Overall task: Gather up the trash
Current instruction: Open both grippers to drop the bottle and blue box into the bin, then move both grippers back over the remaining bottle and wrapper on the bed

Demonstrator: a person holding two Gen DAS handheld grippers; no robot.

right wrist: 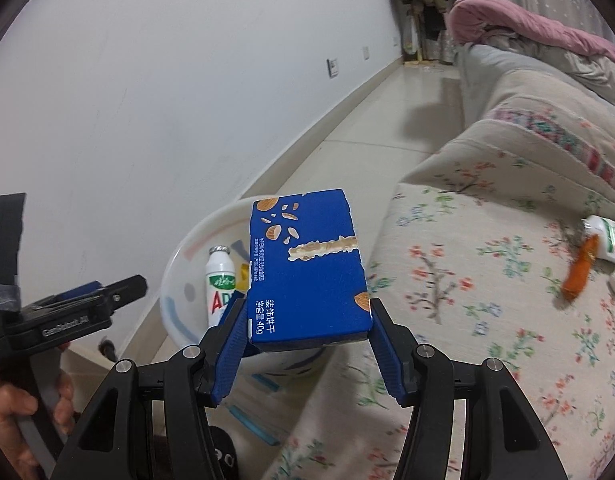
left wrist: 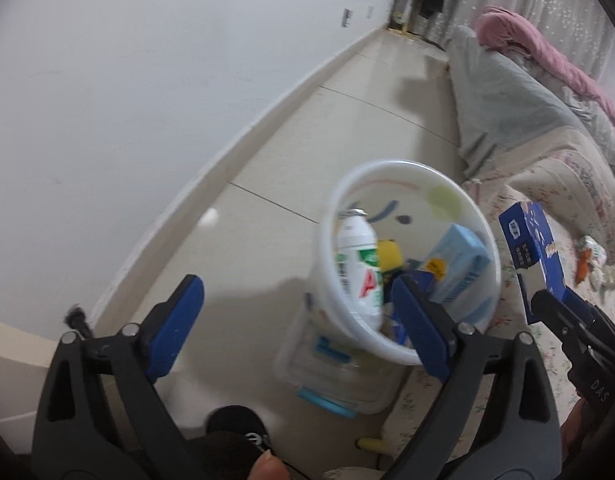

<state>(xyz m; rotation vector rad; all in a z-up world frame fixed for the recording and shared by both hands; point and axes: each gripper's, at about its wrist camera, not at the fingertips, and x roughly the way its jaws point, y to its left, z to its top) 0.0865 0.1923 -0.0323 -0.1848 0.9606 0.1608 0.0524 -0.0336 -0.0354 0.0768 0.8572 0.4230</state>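
Right tongs (right wrist: 307, 332) round flat glossy blue carton (right wrist: 307, 268)

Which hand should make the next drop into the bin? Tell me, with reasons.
Right. The right gripper already clamps the blue biscuit box beside the white bin. The left gripper is open and empty above the bin.

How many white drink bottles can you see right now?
2. One white bottle stands inside the bin; another bottle lies on the floral bed cover at right. More may be hidden in the bin.
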